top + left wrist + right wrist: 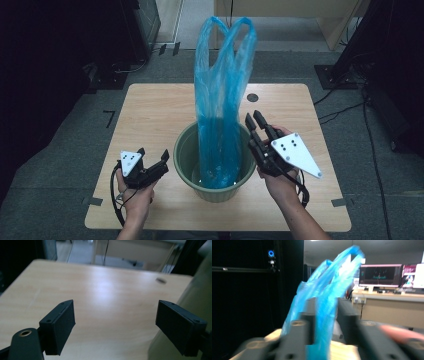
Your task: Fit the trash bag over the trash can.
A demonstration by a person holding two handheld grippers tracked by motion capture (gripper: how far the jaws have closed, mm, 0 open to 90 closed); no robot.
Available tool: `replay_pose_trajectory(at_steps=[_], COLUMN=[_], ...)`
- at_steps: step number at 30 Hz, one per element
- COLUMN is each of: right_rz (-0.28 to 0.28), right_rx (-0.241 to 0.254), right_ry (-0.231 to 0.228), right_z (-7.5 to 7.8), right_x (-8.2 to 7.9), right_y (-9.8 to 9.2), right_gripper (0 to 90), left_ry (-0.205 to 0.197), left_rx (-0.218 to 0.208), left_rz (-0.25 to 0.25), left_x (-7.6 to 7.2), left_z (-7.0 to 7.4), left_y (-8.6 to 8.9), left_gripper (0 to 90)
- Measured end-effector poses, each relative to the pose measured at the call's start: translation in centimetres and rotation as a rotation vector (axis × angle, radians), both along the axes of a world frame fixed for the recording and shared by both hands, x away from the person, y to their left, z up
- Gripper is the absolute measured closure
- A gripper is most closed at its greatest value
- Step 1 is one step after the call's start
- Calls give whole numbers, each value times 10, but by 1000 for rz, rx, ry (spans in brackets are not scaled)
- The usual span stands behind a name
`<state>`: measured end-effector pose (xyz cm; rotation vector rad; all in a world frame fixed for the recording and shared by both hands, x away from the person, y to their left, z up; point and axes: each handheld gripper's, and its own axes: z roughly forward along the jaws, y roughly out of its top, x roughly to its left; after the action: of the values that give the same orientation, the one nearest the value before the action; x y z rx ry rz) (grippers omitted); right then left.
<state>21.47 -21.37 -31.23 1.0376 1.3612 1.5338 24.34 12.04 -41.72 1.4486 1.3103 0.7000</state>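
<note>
High view: the translucent blue plastic bag [220, 100] stands in the round green plastic bin [186, 155]. Your right claw [254, 119], beside the bin, is clamped on the film; your left claw [153, 154] gapes empty. Pulling sideways may tip the bin or tear the bag.

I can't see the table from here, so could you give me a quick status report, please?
Left gripper open, beside the green bin. Right gripper shut, next to the blue plastic bag; grip on it unclear. Bag stands upright in the bin. Nothing in the way.
</note>
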Motion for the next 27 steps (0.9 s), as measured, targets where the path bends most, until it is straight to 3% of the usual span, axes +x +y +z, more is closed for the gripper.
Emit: replay_pose_trajectory(at_steps=[3,6,9,14,21,24,27], right_rz=[-9,-18,-2,10,12,-5,18], right_rx=[32,75,66,38,43,65,98], right_ry=[65,112,121,149,229,291,345], right_z=[-1,0,2,2,6,6,3], right_x=[21,38,45,58,87,103,114], right_y=[-5,-9,-6,3,16,20,23], right_gripper=[889,831,725,603,450,458,601], left_ry=[-54,-100,-132,-172,-208,-213,-221], left_rx=[-54,-54,-37,-26,-26,-29,-32], left_rz=[-12,-36,-38,-71,-106,-111,-112], left_x=[1,3,7,15,19,19,18], left_z=[22,39,50,63,70,71,72], left_y=[-3,-10,-19,-32,-44,-46,-47], left_gripper=[217,232,260,326,366,374,378])
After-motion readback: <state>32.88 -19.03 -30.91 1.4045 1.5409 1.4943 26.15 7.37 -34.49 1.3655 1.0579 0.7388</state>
